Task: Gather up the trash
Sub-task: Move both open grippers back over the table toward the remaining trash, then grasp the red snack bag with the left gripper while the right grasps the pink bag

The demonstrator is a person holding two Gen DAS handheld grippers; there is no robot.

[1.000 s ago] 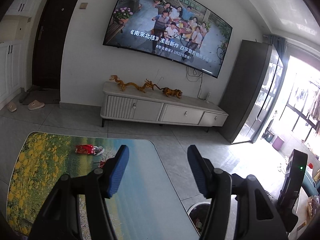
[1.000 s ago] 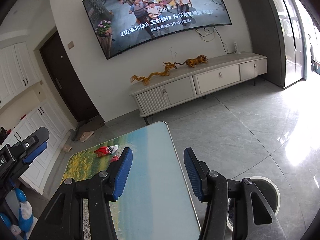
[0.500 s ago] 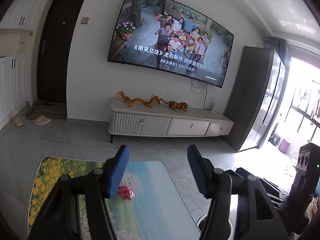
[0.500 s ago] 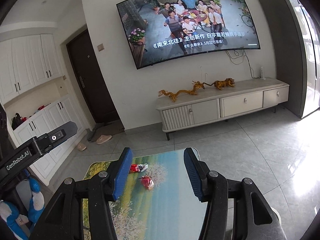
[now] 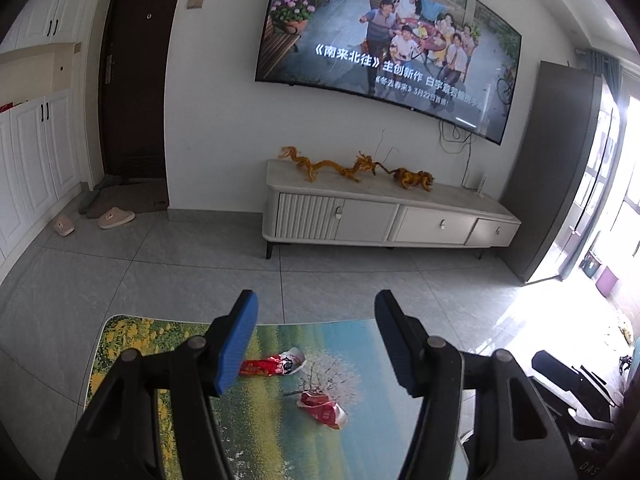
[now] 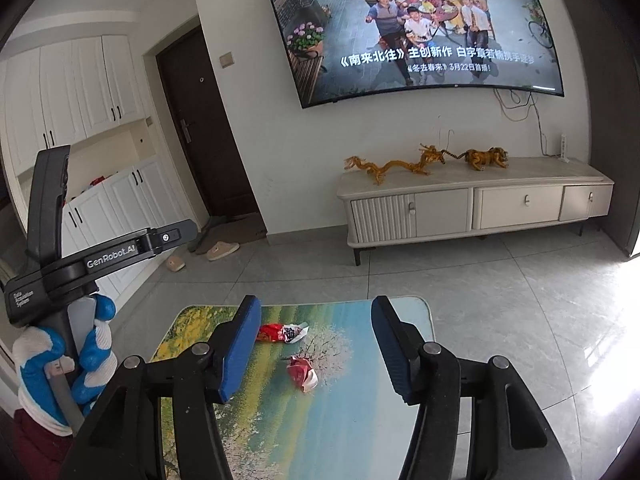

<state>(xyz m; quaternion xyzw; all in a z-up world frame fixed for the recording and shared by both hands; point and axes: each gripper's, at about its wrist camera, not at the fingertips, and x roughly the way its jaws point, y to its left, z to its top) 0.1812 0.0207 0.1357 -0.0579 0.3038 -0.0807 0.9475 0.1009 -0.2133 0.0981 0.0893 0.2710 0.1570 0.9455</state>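
Note:
Two red crumpled wrappers lie on a low table with a landscape print (image 5: 280, 432) (image 6: 360, 412). The long wrapper (image 5: 274, 366) (image 6: 282, 332) is farther away; the smaller wrapper (image 5: 322, 408) (image 6: 302, 372) is nearer. My left gripper (image 5: 316, 340) hovers above the table's near part, open, nothing between its blue pads. My right gripper (image 6: 314, 346) also hangs over the table, its jaws opening and empty. Both wrappers lie ahead of the fingertips, untouched. In the right wrist view the left gripper's body (image 6: 100, 256) shows at far left, held by a gloved hand (image 6: 60, 360).
A white TV cabinet (image 5: 380, 216) (image 6: 480, 204) with golden figurines stands against the far wall under a large TV (image 5: 384, 40). Grey tile floor (image 5: 160, 272) surrounds the table. Slippers (image 5: 116, 216) lie by a dark door. White cupboards line the left wall.
Both views swung from a tilted look to a level one facing the TV wall. The table and wrappers now sit lower and more central. The right jaws stand slightly wider.

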